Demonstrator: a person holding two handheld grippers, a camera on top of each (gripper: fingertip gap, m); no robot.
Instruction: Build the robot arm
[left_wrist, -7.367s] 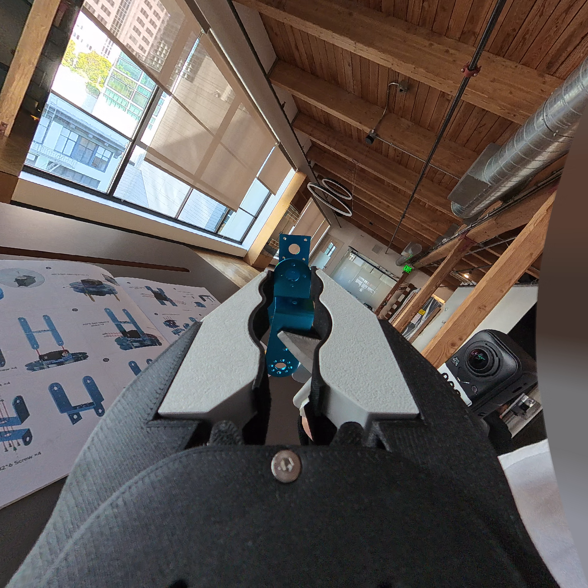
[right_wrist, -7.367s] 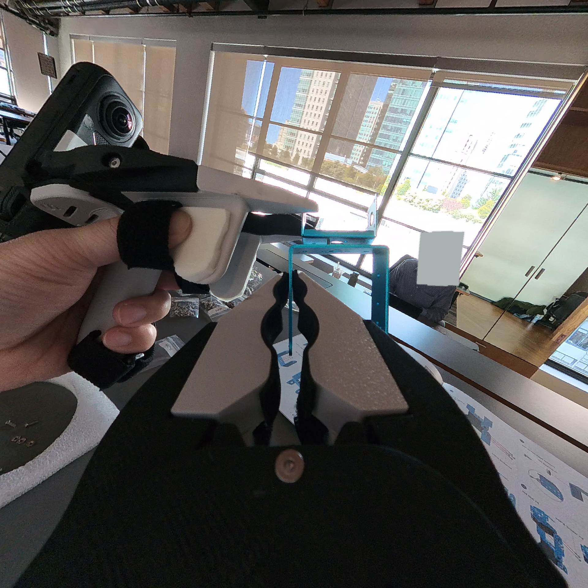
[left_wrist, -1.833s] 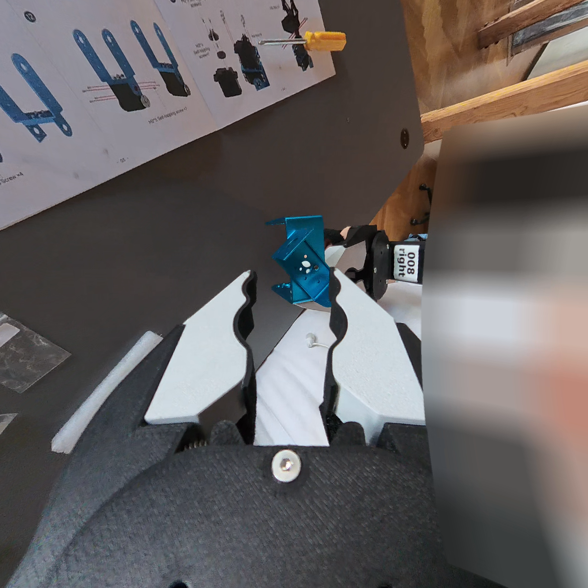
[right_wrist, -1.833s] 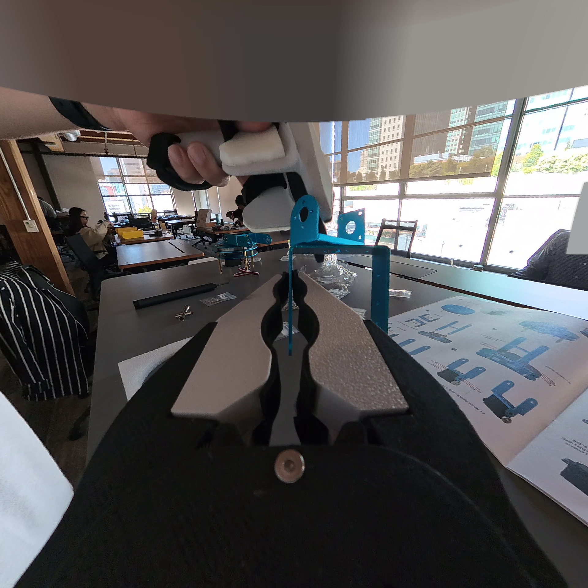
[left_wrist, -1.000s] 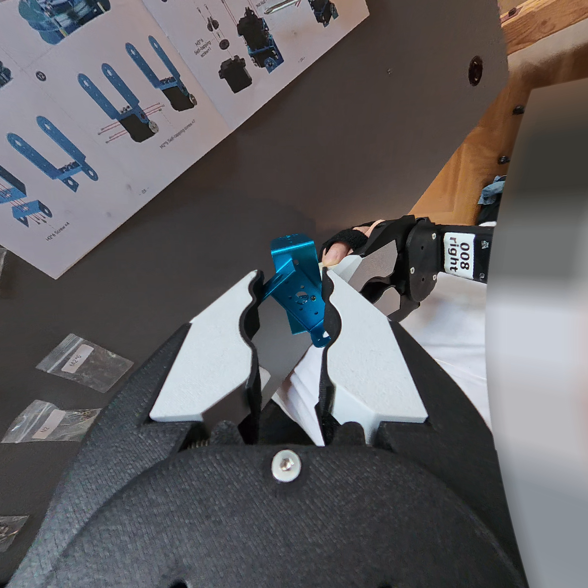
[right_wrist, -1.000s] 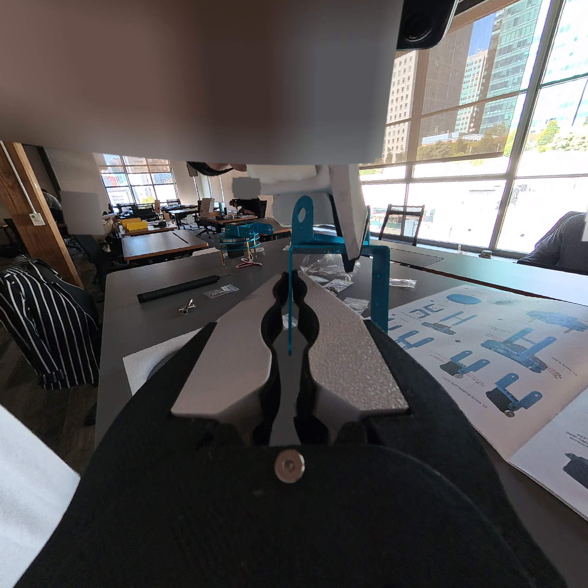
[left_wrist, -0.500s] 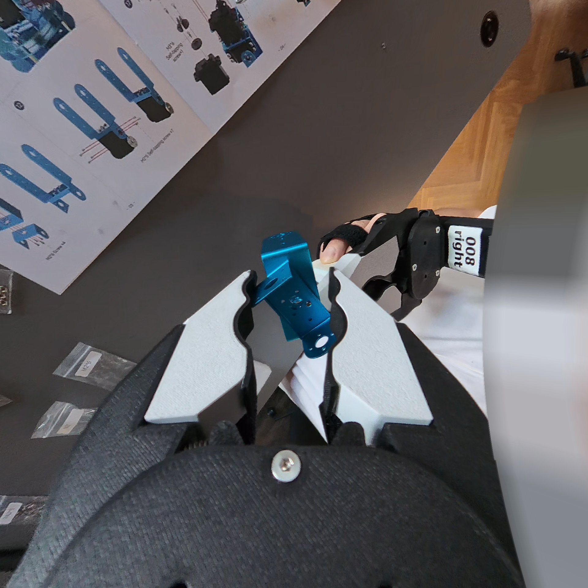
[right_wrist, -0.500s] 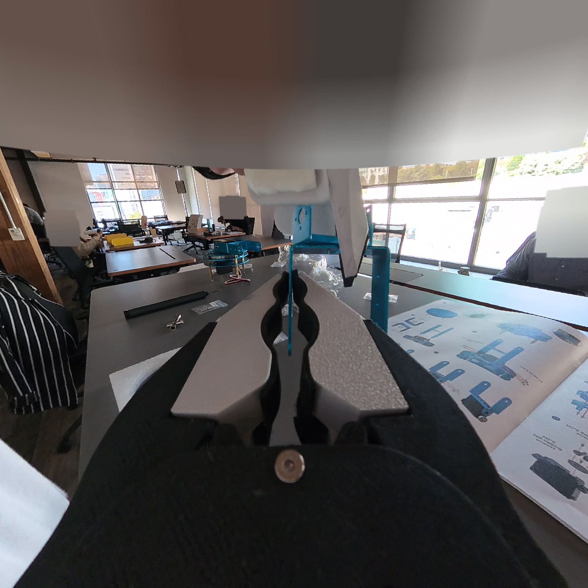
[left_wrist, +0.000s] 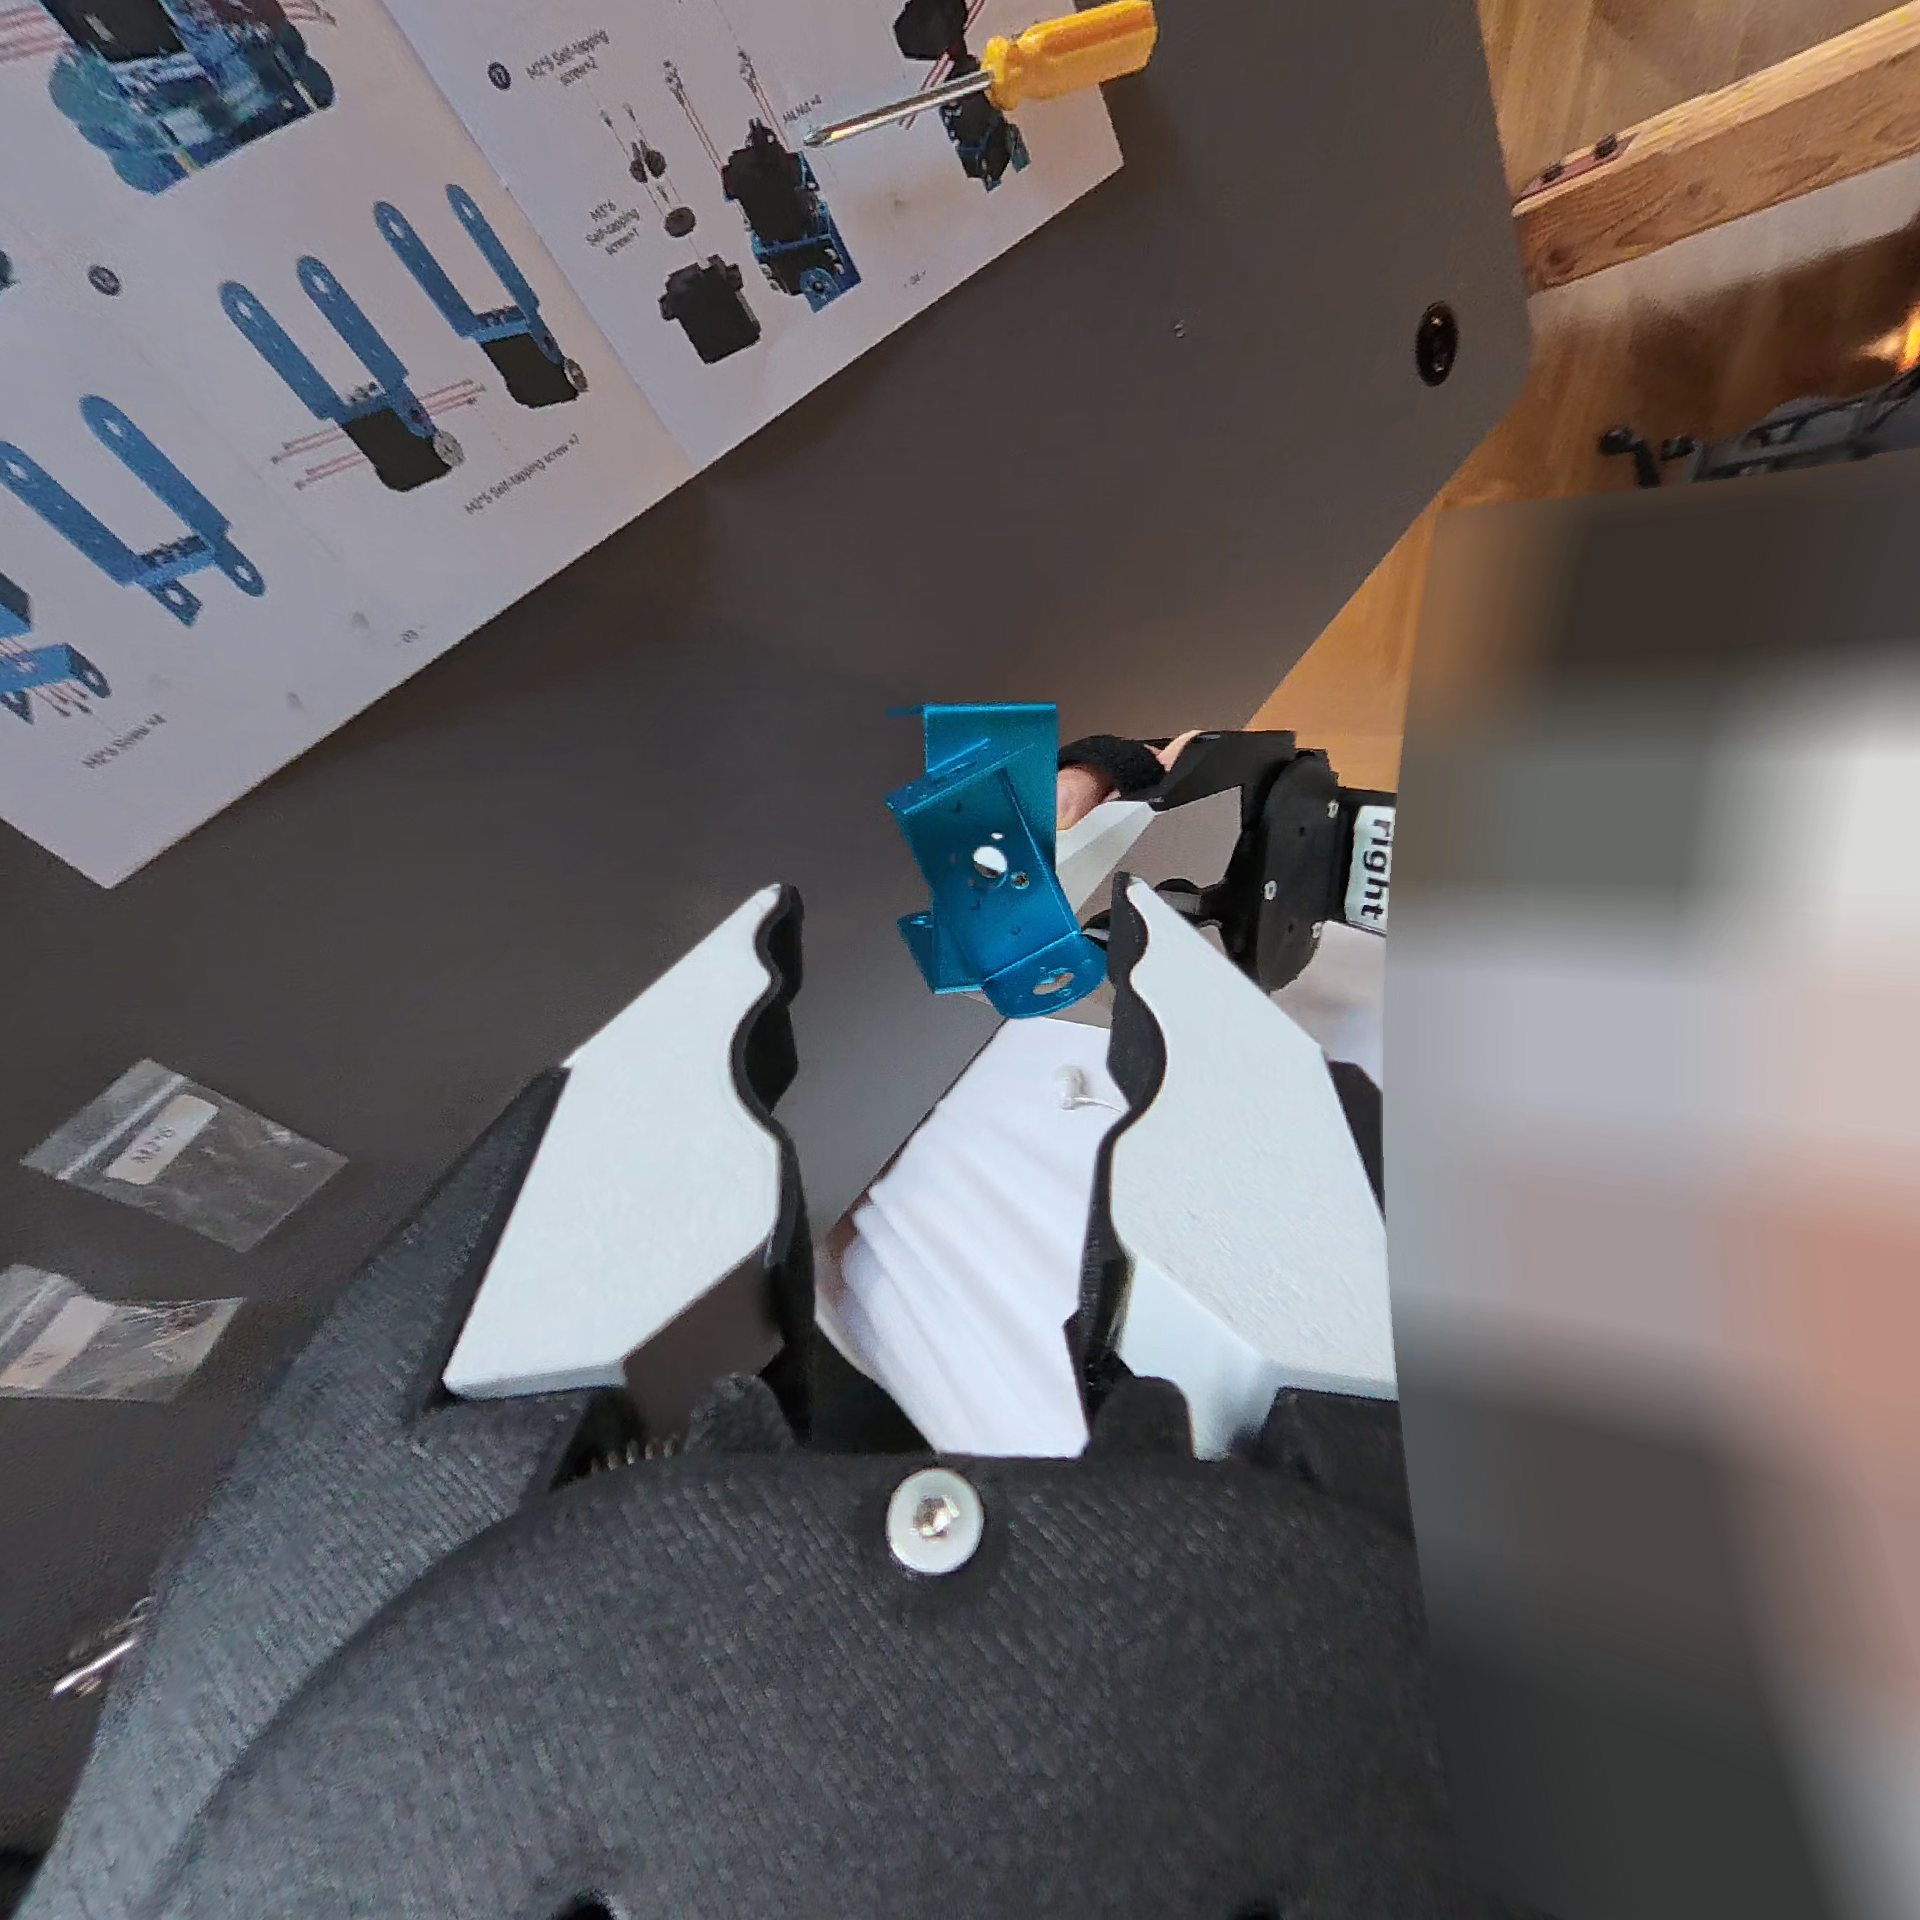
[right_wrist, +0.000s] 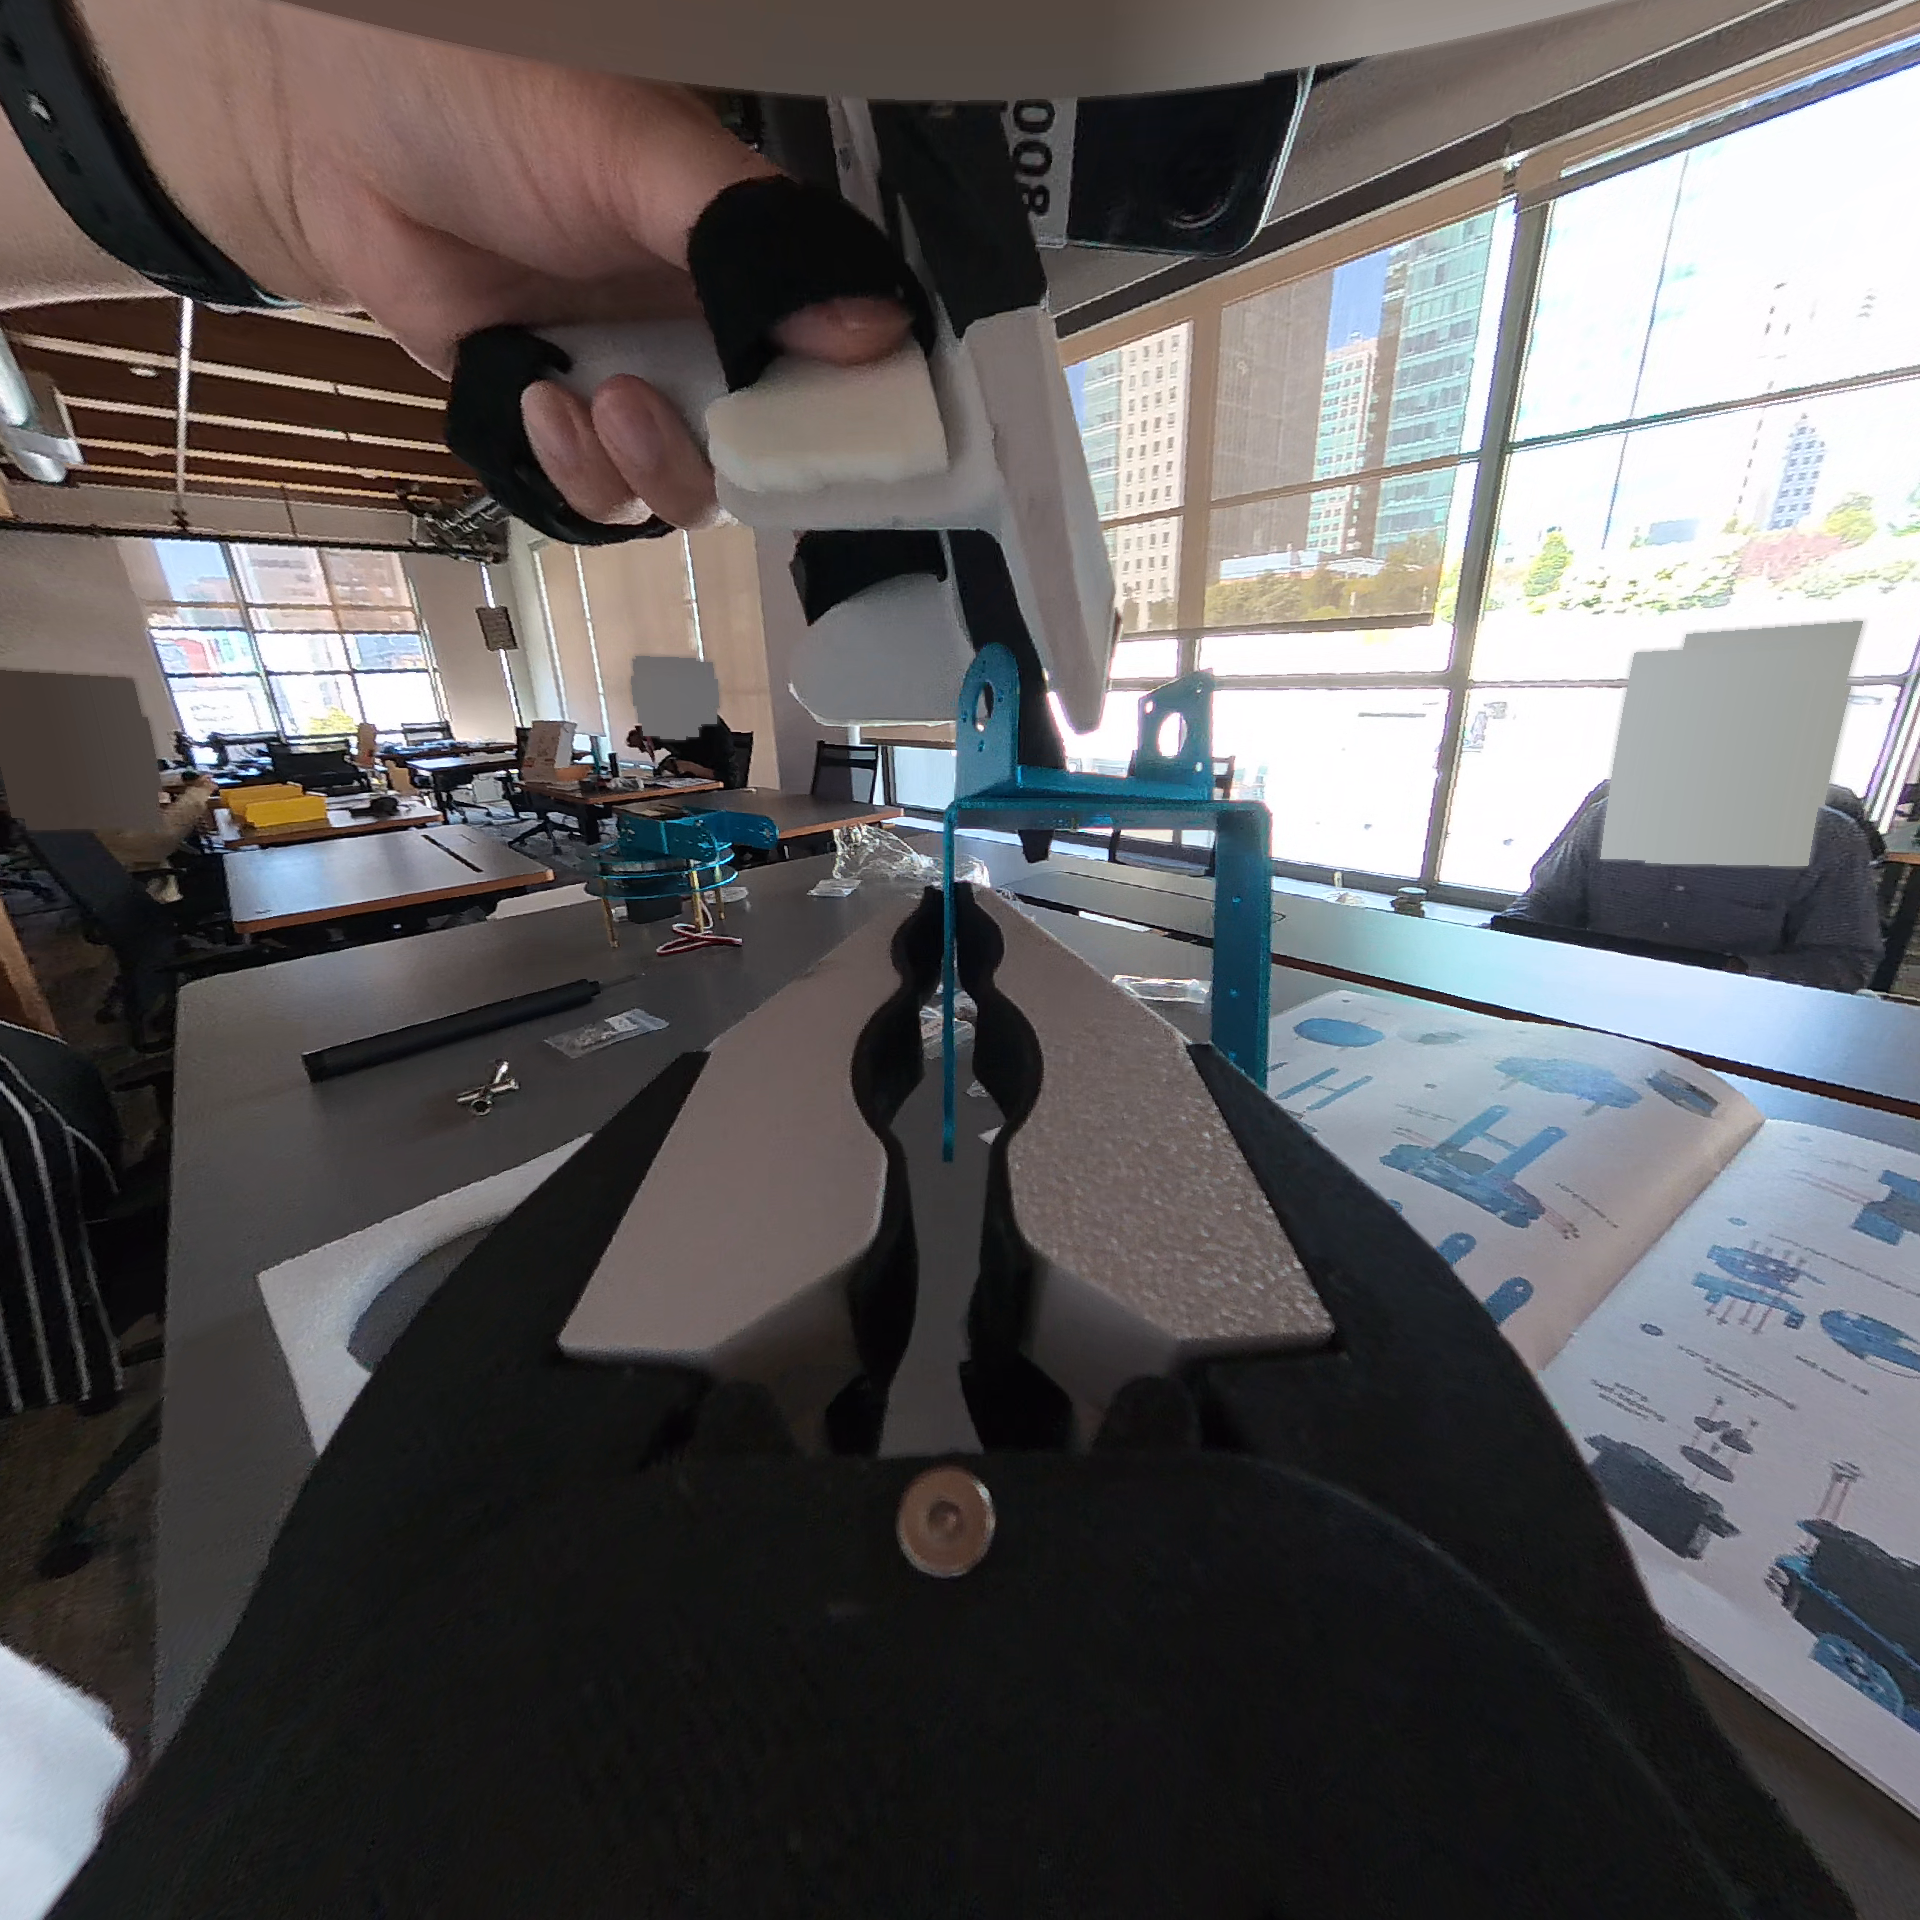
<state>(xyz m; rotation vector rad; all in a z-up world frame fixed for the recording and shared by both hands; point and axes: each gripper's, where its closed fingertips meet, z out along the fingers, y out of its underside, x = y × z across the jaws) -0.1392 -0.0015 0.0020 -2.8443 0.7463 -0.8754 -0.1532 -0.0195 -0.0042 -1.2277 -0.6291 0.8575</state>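
Note:
A blue metal bracket assembly (left_wrist: 982, 862) hangs in the air above the dark table (left_wrist: 1039, 468). My right gripper (right_wrist: 948, 914) is shut on one thin leg of its U-shaped bracket (right_wrist: 1242, 935); it also shows in the left wrist view (left_wrist: 1091, 857), holding the assembly from the right. A smaller blue bracket with two ears (right_wrist: 987, 707) sits on top of the U. My left gripper (left_wrist: 951, 904) is open and empty, its tips just short of the assembly. In the right wrist view one of its fingers (right_wrist: 1049, 540) points down at the top of the bracket, held by a hand (right_wrist: 499, 208).
An open instruction booklet (left_wrist: 312, 364) lies on the table with a yellow screwdriver (left_wrist: 997, 73) on it. Small clear bags (left_wrist: 177, 1153) lie at the left. White foam (left_wrist: 987, 1195) is under the grippers. A black rod (right_wrist: 447, 1029) and a blue assembly on posts (right_wrist: 675, 842) sit farther off. People sit behind. My two grippers' fingertips are within a few centimetres of each other.
My left gripper, shut on a blue bracket seconds ago, is open. In the last half second it drew back, so the assembly now sits beyond its tips. The right gripper kept its hold.

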